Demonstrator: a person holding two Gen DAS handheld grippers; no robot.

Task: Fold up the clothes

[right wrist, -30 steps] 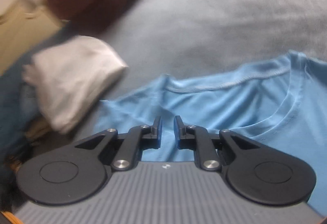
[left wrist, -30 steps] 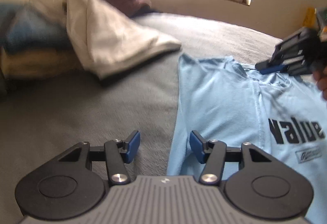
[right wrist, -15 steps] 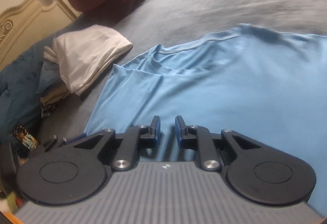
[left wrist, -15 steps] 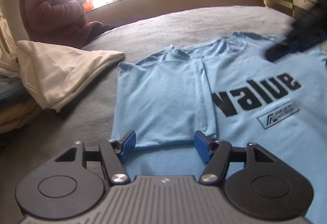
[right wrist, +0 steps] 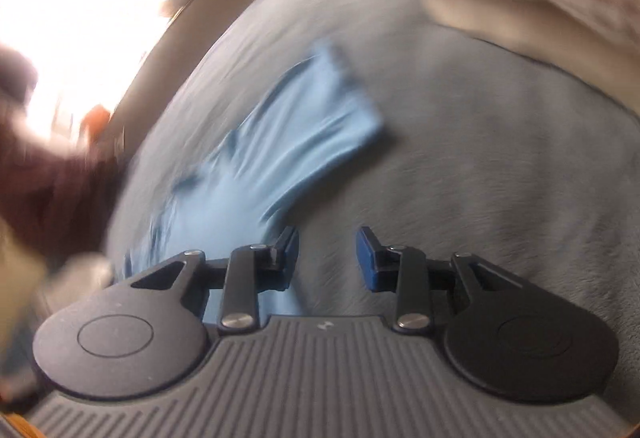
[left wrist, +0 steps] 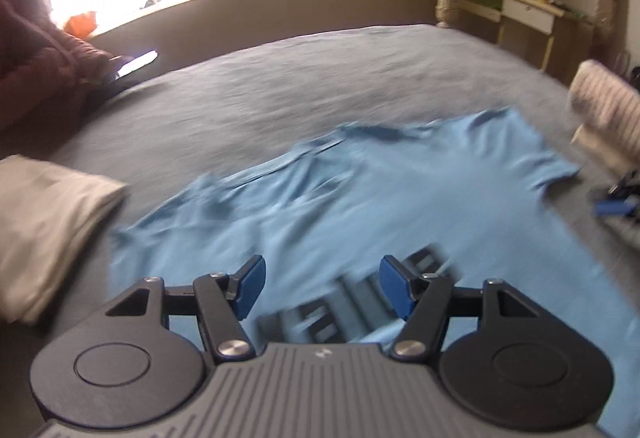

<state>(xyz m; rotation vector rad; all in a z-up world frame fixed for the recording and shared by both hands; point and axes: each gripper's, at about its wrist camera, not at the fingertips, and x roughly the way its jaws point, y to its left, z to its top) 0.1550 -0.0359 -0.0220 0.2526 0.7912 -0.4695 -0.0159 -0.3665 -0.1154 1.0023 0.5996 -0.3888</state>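
A light blue T-shirt (left wrist: 360, 206) of thin, soft cloth is spread rumpled on the grey, matte bed (left wrist: 280, 94). The left gripper (left wrist: 322, 284) is held wide above its lower part, nothing between the blue pads. The right gripper (right wrist: 327, 258) is opening over bare bedding just beside a sleeve (right wrist: 320, 126), empty. A folded cream garment (left wrist: 44, 226) lies at the left.

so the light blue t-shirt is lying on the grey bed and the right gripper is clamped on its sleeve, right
Not quite. The light blue t-shirt does lie on the grey bed, but the right gripper grips nothing: the right wrist view shows its jaws opening over bare cover.
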